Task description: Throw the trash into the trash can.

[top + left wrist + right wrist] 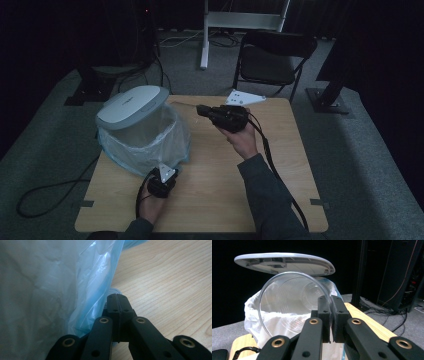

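A grey bin (131,131) lined with a pale blue plastic bag (145,150) stands at the table's back left, its lid (134,101) tilted up. In the right gripper view the lid (284,262) hangs above the bag's mouth (287,320). My right gripper (202,111) is shut on the rim of a clear plastic cup (287,297), which lies on its side with its mouth toward the camera, just in front of the bin opening. My left gripper (167,169) rests at the bin's foot, jaws shut (117,298) right against the blue bag (95,290); whether film is pinched is unclear.
The wooden table (225,180) has bare surface in front and to the right. A black folding chair (272,60) and a white stand (240,20) are behind the table. A cable (45,195) loops on the floor at left.
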Action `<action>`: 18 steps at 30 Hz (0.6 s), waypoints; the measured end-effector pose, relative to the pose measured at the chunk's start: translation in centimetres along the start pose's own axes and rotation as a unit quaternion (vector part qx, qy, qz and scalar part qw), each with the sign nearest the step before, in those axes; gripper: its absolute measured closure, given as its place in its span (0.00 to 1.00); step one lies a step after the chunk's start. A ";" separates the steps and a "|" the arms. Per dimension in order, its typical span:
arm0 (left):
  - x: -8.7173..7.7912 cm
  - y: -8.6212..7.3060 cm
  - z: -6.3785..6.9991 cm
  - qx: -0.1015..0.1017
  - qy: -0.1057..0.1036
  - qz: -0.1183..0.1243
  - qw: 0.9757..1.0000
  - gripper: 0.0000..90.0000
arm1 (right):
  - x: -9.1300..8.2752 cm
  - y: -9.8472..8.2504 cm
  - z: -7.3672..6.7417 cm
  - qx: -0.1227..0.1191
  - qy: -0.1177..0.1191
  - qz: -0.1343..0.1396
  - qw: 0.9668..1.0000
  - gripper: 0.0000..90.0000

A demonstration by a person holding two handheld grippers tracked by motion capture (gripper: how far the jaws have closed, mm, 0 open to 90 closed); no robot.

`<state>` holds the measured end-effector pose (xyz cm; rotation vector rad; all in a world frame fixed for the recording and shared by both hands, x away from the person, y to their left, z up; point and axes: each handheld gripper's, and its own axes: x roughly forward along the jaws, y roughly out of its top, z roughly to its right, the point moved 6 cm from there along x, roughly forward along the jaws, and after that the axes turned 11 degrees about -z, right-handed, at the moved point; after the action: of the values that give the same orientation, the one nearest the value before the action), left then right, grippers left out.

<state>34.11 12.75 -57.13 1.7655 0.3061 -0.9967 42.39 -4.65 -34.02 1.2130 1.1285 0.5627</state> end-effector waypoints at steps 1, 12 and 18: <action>0.0 0.0 0.0 -0.001 -0.002 0.000 1.000 1.00 | 0.1 0.1 0.0 0.000 0.001 -0.001 1.000 0.97; 0.0 0.0 0.0 0.001 -0.002 0.000 1.000 1.00 | 1.3 0.7 -0.7 -0.006 0.015 -0.003 1.000 0.97; 0.0 0.0 0.0 0.000 -0.002 0.000 1.000 1.00 | 1.9 0.9 -1.0 -0.008 0.020 -0.005 1.000 0.97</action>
<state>34.10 12.75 -57.14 1.7646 0.3043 -1.0000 42.44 -2.35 -33.88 1.1855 1.1617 0.5898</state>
